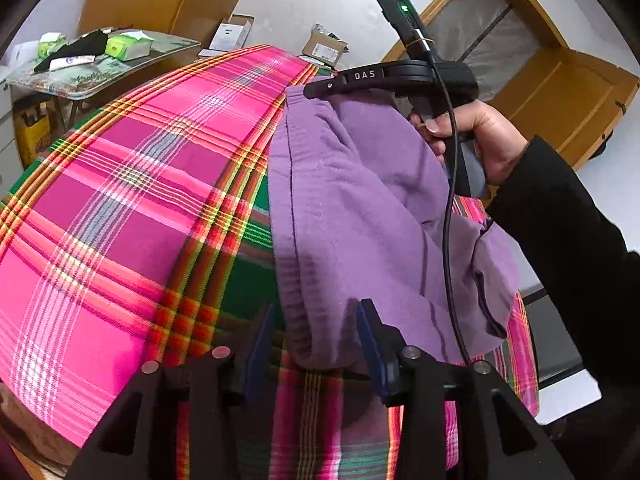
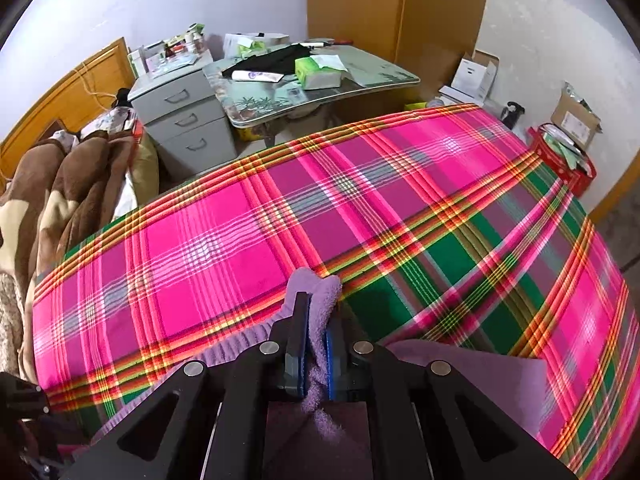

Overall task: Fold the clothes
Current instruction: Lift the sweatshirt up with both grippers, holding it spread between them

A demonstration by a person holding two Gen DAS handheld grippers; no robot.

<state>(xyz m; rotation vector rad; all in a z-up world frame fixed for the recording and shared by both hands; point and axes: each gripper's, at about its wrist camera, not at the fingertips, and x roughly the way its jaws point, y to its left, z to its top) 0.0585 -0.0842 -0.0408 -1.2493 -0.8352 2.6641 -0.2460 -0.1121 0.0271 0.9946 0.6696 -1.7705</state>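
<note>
A purple fleece garment (image 1: 360, 208) hangs above the bed's pink plaid sheet (image 1: 120, 200). In the right wrist view my right gripper (image 2: 318, 318) is shut on a bunched edge of this garment (image 2: 316, 288). The left wrist view shows that same gripper (image 1: 320, 89) pinching the garment's top, with a person's hand (image 1: 476, 136) on its handle. My left gripper (image 1: 316, 332) stands open at the garment's lower edge. The hem hangs between its blue-padded fingers (image 1: 370, 344) and neither pad presses on it. More purple cloth (image 2: 480, 368) lies low on the sheet (image 2: 240, 248).
Beyond the bed stands a folding table (image 2: 360, 84) with tissue packs and a black cloth. A grey drawer cabinet (image 2: 184, 120) and a brown blanket (image 2: 72, 184) are at the left. A red basket (image 2: 560, 156), cardboard boxes (image 1: 324, 50) and a wooden door (image 1: 560, 96) are at the right.
</note>
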